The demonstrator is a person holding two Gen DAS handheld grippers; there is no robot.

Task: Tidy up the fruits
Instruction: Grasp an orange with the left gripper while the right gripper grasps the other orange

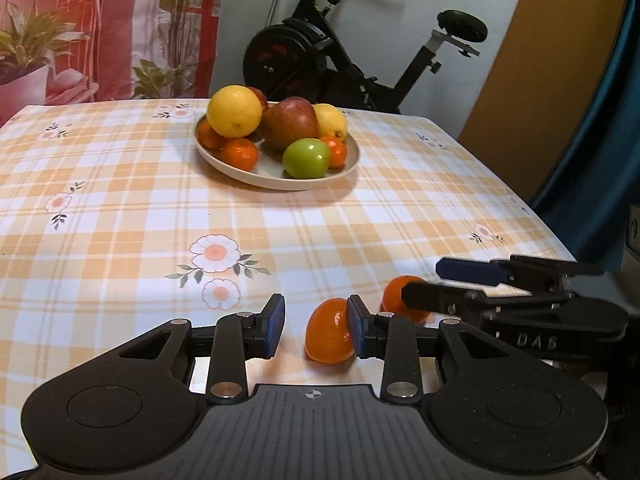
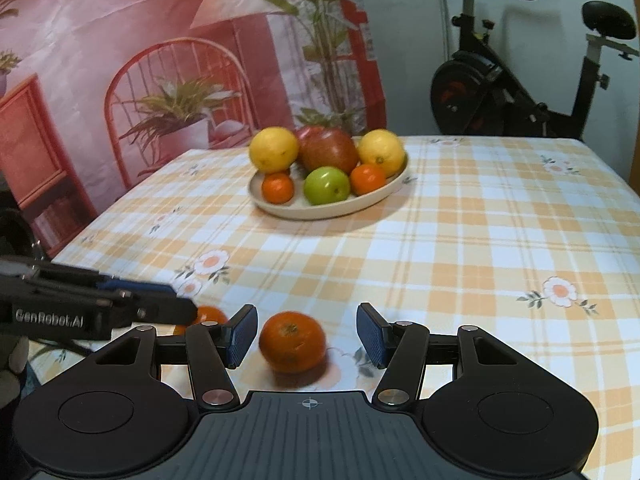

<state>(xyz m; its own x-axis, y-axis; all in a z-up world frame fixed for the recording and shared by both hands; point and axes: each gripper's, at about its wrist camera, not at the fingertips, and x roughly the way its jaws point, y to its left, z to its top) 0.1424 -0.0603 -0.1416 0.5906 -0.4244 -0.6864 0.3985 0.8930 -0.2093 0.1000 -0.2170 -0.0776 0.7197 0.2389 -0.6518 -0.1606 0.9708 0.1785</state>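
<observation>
Near the table's front edge, a mandarin [image 2: 292,341] lay on the cloth between the fingers of the right gripper [image 2: 306,335], whose jaws stood apart with a gap on both sides of the fruit, touching it nowhere. A second mandarin [image 1: 329,331] lay just beside it, between the fingers of the left gripper [image 1: 316,326]; it sat against the right-hand pad, well clear of the other, so that gripper was open and held nothing. The two grippers were close together, each reaching into the other's view. Toward the table's far edge stood a pale plate [image 1: 256,174] heaped with lemons, a red apple, a green apple [image 1: 306,158] and small oranges; bare checked tablecloth [image 1: 132,216] lay open between it and the grippers. Behind the table stood an exercise bike [image 1: 360,60] and a printed backdrop [image 2: 132,60].
</observation>
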